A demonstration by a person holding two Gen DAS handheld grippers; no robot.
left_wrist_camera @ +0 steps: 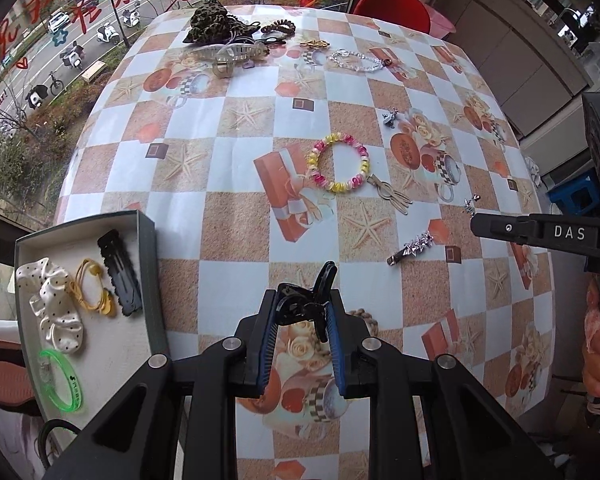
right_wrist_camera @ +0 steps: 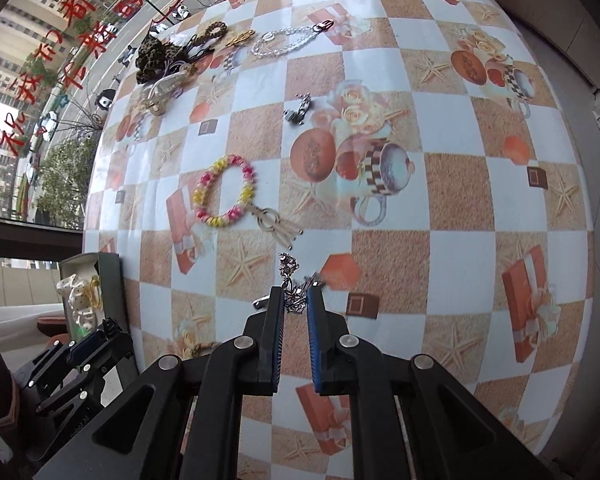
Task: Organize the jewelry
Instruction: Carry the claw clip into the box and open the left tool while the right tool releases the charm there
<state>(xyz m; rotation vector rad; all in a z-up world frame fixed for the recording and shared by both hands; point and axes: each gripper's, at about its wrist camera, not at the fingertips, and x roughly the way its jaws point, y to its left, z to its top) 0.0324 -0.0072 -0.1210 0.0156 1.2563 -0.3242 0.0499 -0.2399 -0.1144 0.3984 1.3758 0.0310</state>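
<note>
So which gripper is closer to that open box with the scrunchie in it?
Left. The left gripper hangs just beside the box; the right gripper is farther across the table.

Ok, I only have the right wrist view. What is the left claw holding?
Observer: The left claw is shut on a black claw clip.
Operator: What's in the box besides the dotted scrunchie?
Observer: The box also holds a black hair clip, a yellow hair tie and a green bangle.
Operator: Anything hidden beside my claw?
Observer: A silver star hair clip lies on the table, just left of the right claw.
</note>
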